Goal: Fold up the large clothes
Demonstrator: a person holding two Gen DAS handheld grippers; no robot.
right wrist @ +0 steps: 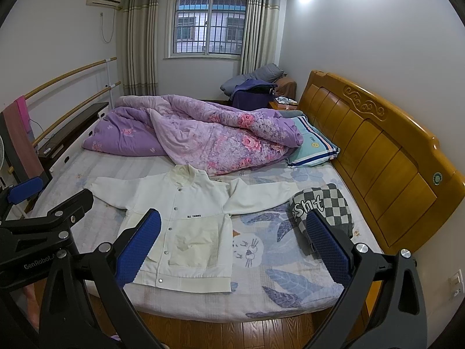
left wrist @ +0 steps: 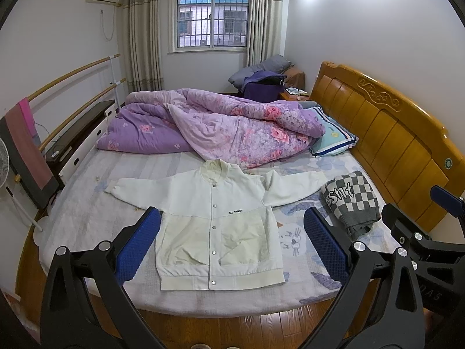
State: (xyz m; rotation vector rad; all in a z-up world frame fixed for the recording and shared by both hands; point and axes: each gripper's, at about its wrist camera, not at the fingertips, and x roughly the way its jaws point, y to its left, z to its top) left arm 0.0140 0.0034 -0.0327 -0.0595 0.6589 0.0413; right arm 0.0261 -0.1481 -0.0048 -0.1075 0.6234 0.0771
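Observation:
A white snap-button jacket (left wrist: 215,218) lies flat, face up, on the bed with both sleeves spread out; it also shows in the right wrist view (right wrist: 186,221). A grey-and-white checkered garment (left wrist: 353,200) lies folded to its right, near the headboard, and shows in the right wrist view (right wrist: 322,206). My left gripper (left wrist: 232,241) is open and empty, held above the bed's near edge in front of the jacket. My right gripper (right wrist: 232,244) is open and empty, to the right of the left one, which shows at the left edge (right wrist: 43,232).
A crumpled purple floral quilt (left wrist: 215,125) and a striped pillow (left wrist: 334,136) fill the far half of the bed. The wooden headboard (left wrist: 392,133) runs along the right. A rail with towels (left wrist: 26,145) stands on the left. Wooden floor (left wrist: 247,328) lies below.

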